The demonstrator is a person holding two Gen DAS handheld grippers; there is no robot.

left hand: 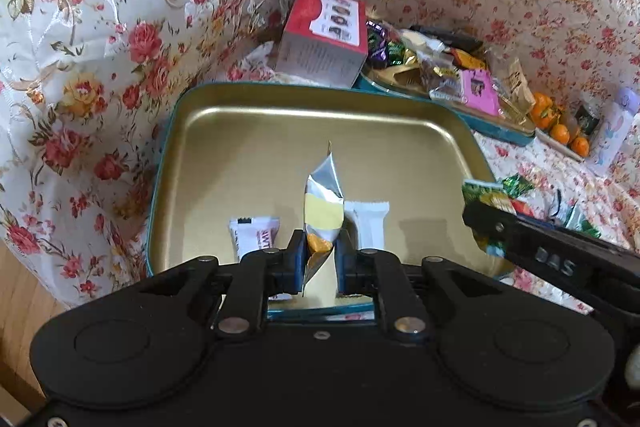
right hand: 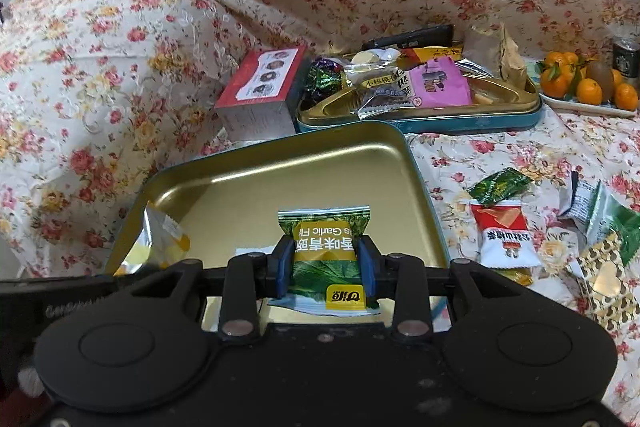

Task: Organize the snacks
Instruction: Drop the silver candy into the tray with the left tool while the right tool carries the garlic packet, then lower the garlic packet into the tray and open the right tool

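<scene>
A flower-printed cloth (right hand: 160, 39) under clear plastic covers the tabletop and rises in folds across the top of both frames. At frame centre lies an open gold-lined tin tray (left hand: 256, 131) with a teal rim. The left tongs (left hand: 318, 263) are closed tight on a silver-and-yellow snack packet (left hand: 323, 203), held upright above the tray's near end; two white wrapped bars (left hand: 366, 223) lie on the tray floor behind it. The right tongs (right hand: 326, 267) grip a green garlic-pea packet (right hand: 326, 247) by its sides, also over the tray's near end. In the right wrist view, the silver-and-yellow packet appears at lower left. In the upper middle a red box (right hand: 260, 87) stands just beside a second teal tin (right hand: 440, 119) heaped with assorted sweets. At right, loose snacks lie on the cloth: a red-and-white packet (right hand: 502, 235), a small green one (right hand: 500, 185) and a gold heart-patterned wrapper (right hand: 604, 283). Oranges (right hand: 588, 87) sit on a plate at the upper right.
</scene>
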